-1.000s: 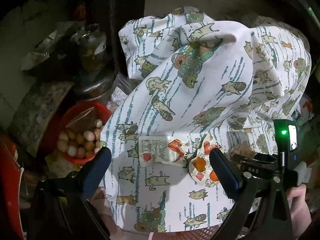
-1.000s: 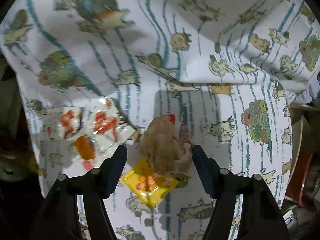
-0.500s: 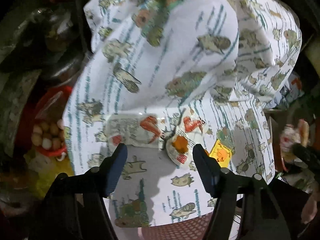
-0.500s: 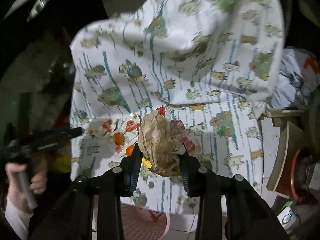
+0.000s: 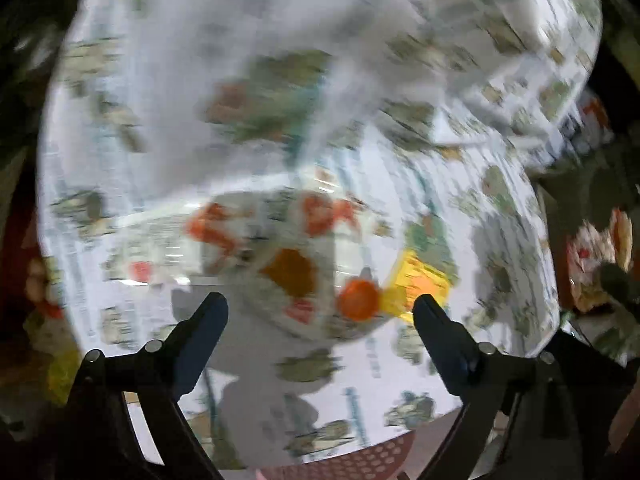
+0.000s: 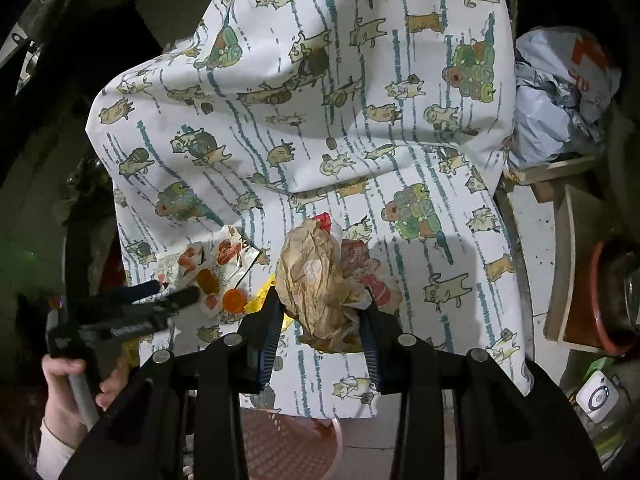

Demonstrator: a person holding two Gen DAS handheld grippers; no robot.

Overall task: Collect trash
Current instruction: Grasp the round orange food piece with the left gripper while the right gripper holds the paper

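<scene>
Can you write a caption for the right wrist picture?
Right hand-held gripper clamps crumpled brown paper above the cat-print cloth.

Cat-print cloth (image 6: pixel 320 100) draped over surface; crumpled grey plastic bag (image 6: pixel 556 108) beside it; red perforated stool (image 6: pixel 288 440) below.

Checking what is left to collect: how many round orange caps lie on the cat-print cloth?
1: the orange cap sits beside the yellow wrapper; others may be hidden.
</scene>
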